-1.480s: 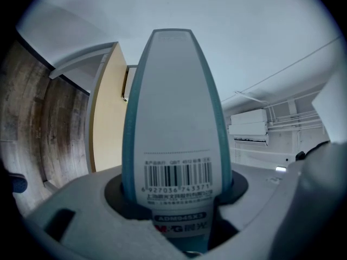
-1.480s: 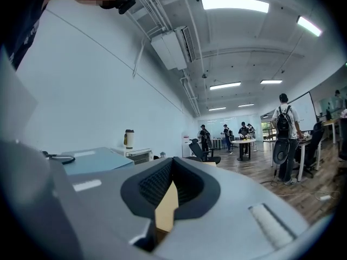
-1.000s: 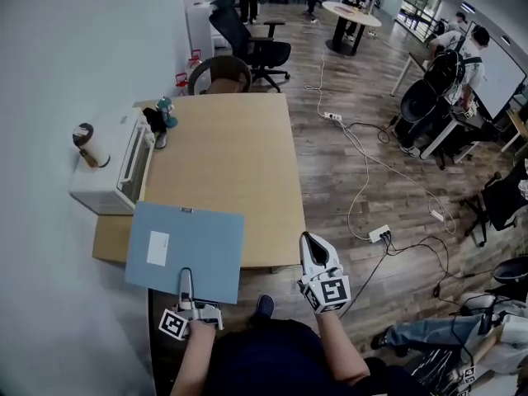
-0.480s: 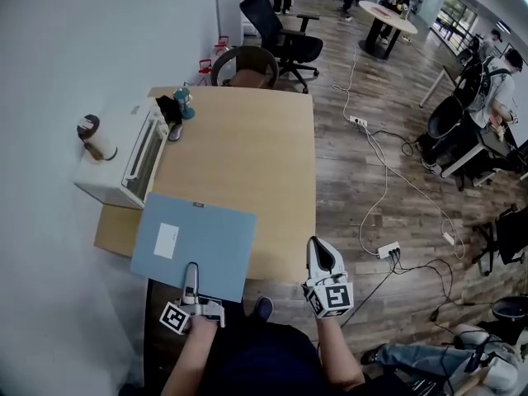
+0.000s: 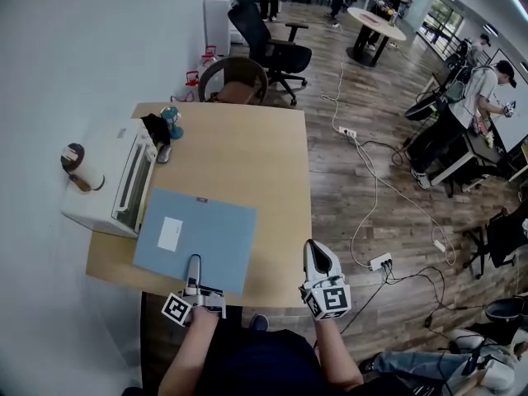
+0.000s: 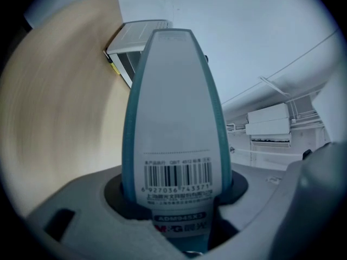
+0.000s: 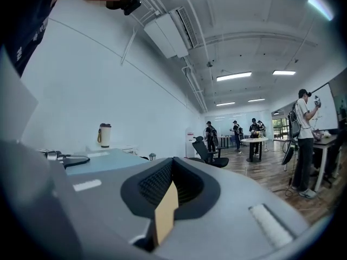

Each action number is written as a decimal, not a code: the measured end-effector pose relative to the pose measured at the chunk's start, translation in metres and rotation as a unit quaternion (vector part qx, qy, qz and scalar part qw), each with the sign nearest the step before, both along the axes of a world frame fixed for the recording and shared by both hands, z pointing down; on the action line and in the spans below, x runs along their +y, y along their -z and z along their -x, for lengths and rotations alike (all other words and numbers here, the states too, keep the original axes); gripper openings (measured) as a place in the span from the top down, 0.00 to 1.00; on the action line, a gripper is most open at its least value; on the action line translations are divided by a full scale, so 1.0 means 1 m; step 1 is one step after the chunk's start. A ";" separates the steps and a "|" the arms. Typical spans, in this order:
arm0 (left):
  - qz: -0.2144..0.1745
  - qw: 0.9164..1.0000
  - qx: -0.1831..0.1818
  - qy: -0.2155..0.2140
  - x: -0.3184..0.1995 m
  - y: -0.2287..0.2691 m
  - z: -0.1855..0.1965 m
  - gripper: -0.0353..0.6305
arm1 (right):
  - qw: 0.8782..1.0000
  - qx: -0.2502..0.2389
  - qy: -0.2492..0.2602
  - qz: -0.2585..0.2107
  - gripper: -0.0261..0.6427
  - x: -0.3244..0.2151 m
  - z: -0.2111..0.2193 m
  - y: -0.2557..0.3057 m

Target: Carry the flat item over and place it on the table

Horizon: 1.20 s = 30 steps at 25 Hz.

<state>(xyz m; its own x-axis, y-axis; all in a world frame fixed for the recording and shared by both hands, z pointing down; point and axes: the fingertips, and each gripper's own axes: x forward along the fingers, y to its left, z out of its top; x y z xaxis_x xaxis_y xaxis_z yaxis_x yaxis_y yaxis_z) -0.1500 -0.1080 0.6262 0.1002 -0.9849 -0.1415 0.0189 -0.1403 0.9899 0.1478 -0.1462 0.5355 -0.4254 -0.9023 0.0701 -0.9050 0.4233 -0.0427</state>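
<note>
The left gripper (image 5: 194,264) has its jaws clenched on the near edge of the blue folder (image 5: 198,238). In the left gripper view the folder rises straight out from between the jaws, and a barcode sticker (image 6: 178,180) sits just above them.

A second ago the folder hung largely past the near left corner of the wooden surface (image 5: 247,163), with its near part out over the floor. Now it has been carried forward. Almost the whole sheet lies over the surface, and only the gripped edge is at the near rim. Whether it rests on the wood or hangs just above it cannot be told. The wood in the left gripper view is smeared.

The folder's white label (image 5: 171,233) faces up. Its far left corner has come just beside the front of the white oven (image 5: 107,190), which it was clear of earlier. A lidded cup (image 5: 77,165) stands on top of the oven, and a small teal bottle (image 5: 172,122) stands on the surface behind it, well apart from the folder.

The right gripper (image 5: 312,251) is by the near right corner of the surface, much as it was before. Its jaws are drawn together with nothing between them. Only a thin sliver of tan shows through the gap in the right gripper view.
</note>
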 end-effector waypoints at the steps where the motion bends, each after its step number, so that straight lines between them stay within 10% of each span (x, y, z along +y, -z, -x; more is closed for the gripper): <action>1: -0.001 1.000 -0.001 -0.001 -0.014 -0.002 0.003 0.55 | 1.000 0.001 -0.001 -0.002 0.96 -0.009 0.004 0.001; 30: 0.094 0.994 0.028 0.049 -0.203 -0.156 0.040 0.55 | 0.999 -0.005 0.025 0.021 0.96 -0.092 0.073 -0.021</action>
